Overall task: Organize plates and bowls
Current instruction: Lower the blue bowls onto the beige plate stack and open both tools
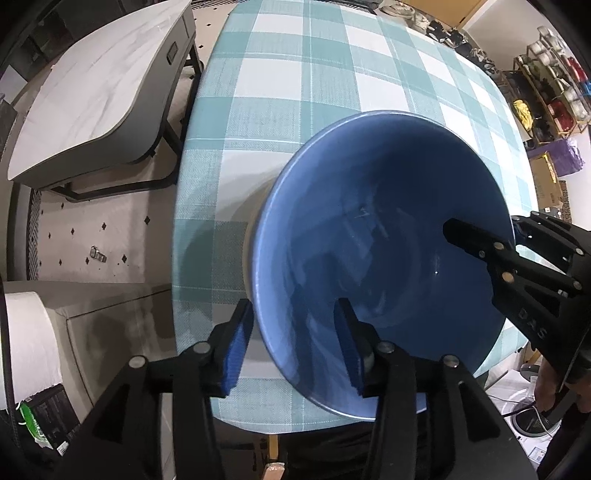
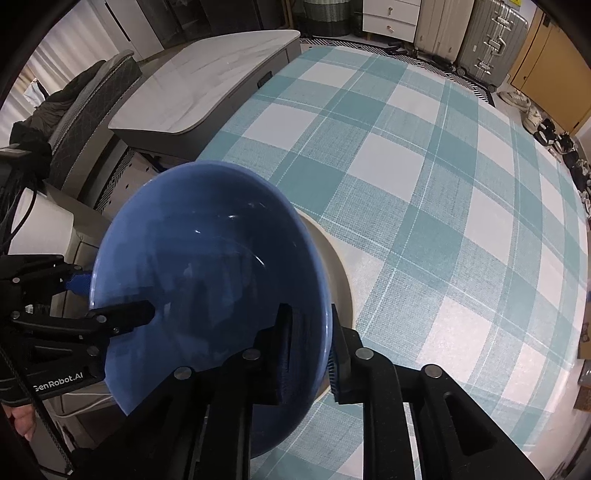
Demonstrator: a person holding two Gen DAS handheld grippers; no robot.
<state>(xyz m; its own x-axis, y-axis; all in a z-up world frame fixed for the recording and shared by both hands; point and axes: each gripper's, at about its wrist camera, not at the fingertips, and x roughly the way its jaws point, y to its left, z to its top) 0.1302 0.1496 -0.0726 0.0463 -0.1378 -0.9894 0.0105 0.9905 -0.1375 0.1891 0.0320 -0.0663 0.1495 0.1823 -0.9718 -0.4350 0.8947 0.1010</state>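
A large blue bowl (image 1: pixel 384 236) sits over a pale cream dish, of which only a rim sliver (image 2: pixel 334 266) shows, near the front edge of the checked table. My left gripper (image 1: pixel 291 347) straddles the bowl's near-left rim, one pad outside and one inside, with a wide gap. My right gripper (image 2: pixel 310 343) straddles the opposite rim with its pads close against the wall. It also shows in the left wrist view (image 1: pixel 480 240). The bowl also shows in the right wrist view (image 2: pixel 207 280), as does the left gripper (image 2: pixel 110 299).
The teal and white checked tablecloth (image 2: pixel 424 184) stretches far and to the right. A grey-white low table (image 1: pixel 92 92) stands left of it over the tiled floor. Suitcases (image 2: pixel 480 33) and shelves (image 1: pixel 554 85) line the room's edges.
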